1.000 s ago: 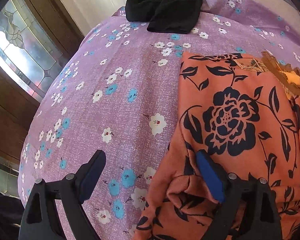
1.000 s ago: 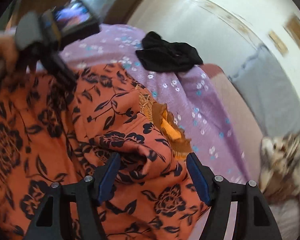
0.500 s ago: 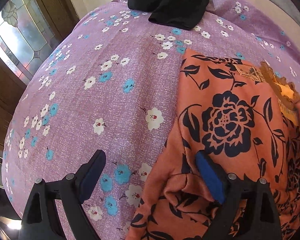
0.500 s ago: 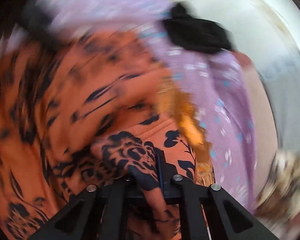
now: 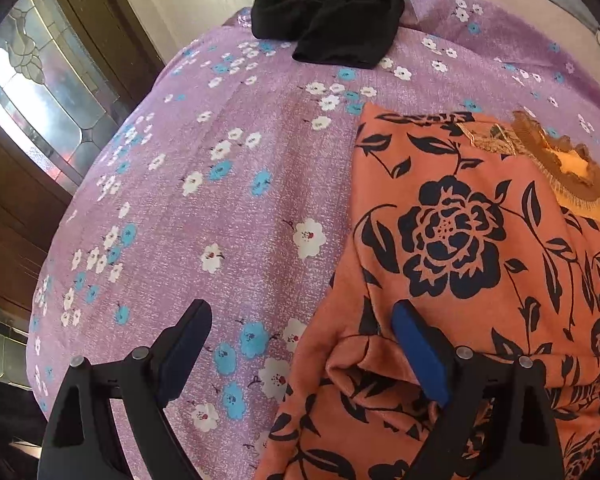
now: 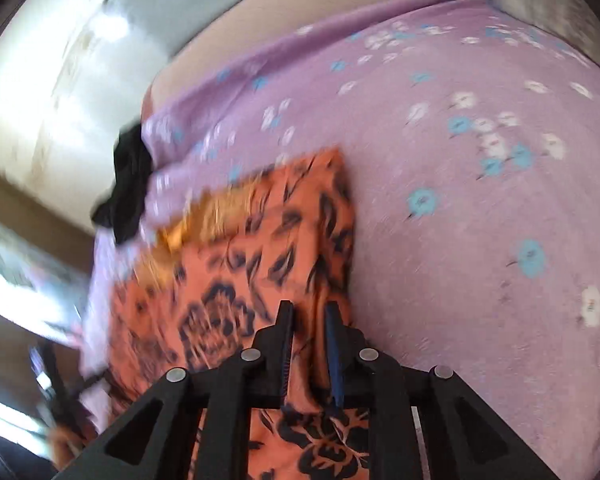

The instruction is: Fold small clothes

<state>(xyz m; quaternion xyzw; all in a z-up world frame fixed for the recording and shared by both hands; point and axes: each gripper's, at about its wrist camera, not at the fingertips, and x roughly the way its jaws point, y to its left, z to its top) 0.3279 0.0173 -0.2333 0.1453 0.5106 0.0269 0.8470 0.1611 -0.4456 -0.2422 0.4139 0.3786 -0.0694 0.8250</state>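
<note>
Orange floral garment (image 5: pixel 460 248) spread on purple flowered bedsheet (image 5: pixel 228 208), near black clothing (image 5: pixel 332 20); right gripper (image 6: pixel 309 316) clamped on 1 garment fold, left gripper (image 5: pixel 300 340) spread apart straddling garment edge.

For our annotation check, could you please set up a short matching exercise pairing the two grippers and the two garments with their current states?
Things:
1. left gripper
2. right gripper
3. orange floral garment
4. black garment

States:
A. lying crumpled at the far end of the purple floral bedsheet
B. open, one finger over the bedsheet, the other at the garment's edge
C. pinched near its edge
D. closed on fabric

Pairs: 1-B, 2-D, 3-C, 4-A
</note>
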